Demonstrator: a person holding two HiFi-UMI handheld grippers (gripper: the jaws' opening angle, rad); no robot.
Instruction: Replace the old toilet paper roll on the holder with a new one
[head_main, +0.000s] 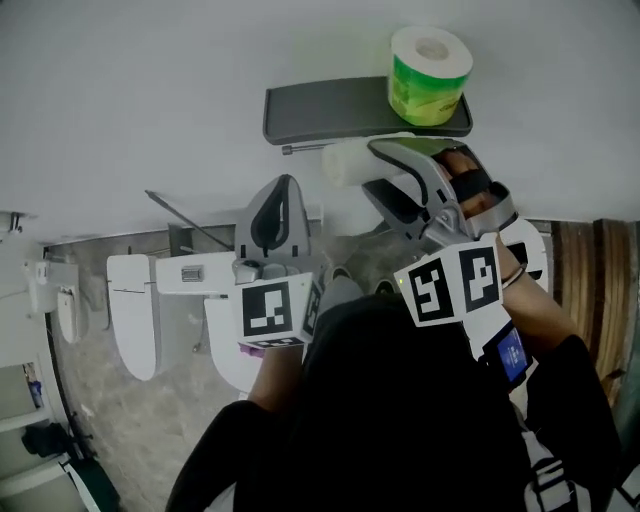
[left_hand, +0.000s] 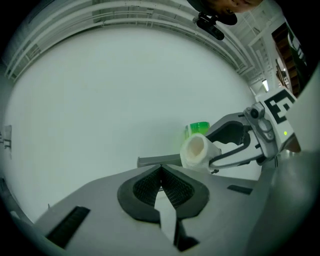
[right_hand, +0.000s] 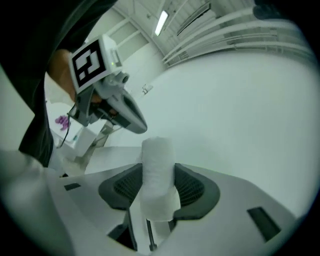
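Plain white wall (head_main: 150, 80) meets a grey marbled floor (head_main: 130, 425).

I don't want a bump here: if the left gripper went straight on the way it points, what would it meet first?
Probably the holder's bare bar, just past the shut tips of the left gripper; missing that, the white wall. Depth is unclear.
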